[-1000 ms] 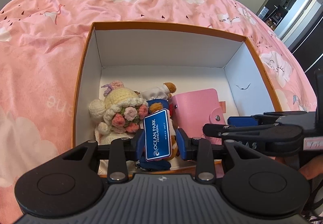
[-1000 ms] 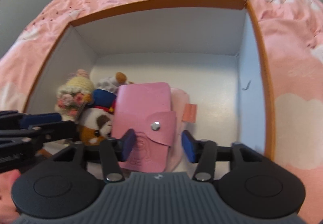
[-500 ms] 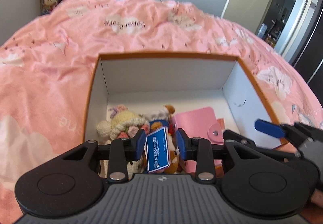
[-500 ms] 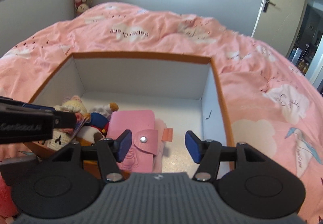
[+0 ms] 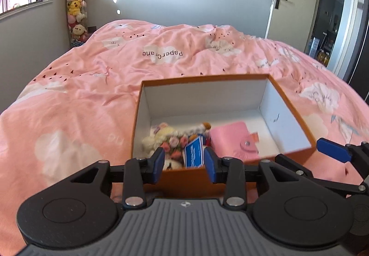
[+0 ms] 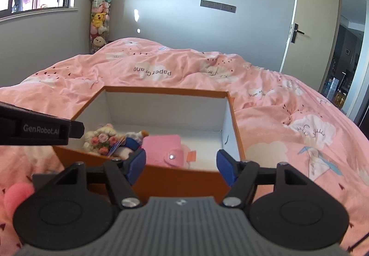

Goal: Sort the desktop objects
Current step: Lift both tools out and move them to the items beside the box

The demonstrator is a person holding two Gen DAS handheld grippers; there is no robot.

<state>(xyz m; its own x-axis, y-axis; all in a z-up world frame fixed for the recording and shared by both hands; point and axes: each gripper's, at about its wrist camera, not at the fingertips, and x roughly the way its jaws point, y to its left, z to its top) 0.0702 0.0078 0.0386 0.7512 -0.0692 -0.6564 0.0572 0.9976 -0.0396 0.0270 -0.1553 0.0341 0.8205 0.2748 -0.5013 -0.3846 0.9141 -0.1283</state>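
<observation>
An orange box (image 5: pixel 293 103) with white inside sits on the pink bed; it also shows in the right wrist view (image 6: pixel 237 131). Inside lie a crocheted flower doll (image 5: pixel 166 138), a plush toy with a blue Ocean Park tag (image 5: pixel 194 155) and a pink snap wallet (image 5: pixel 233 140); the wallet also shows in the right wrist view (image 6: pixel 161 150). My left gripper (image 5: pixel 184 168) is open and empty, just outside the box's near wall. My right gripper (image 6: pixel 182 167) is open and empty, also outside the near wall.
The pink duvet (image 5: pixel 80 99) covers the whole bed around the box. A clear tube of plush toys (image 5: pixel 77 9) stands in the far left corner. A door (image 5: pixel 290 2) is at the right. The right gripper's fingertip (image 5: pixel 332 152) shows beside the box.
Both grippers have pulled back and up out of the box. The toys and wallet stay inside the box. Both jaws stay open and empty.
</observation>
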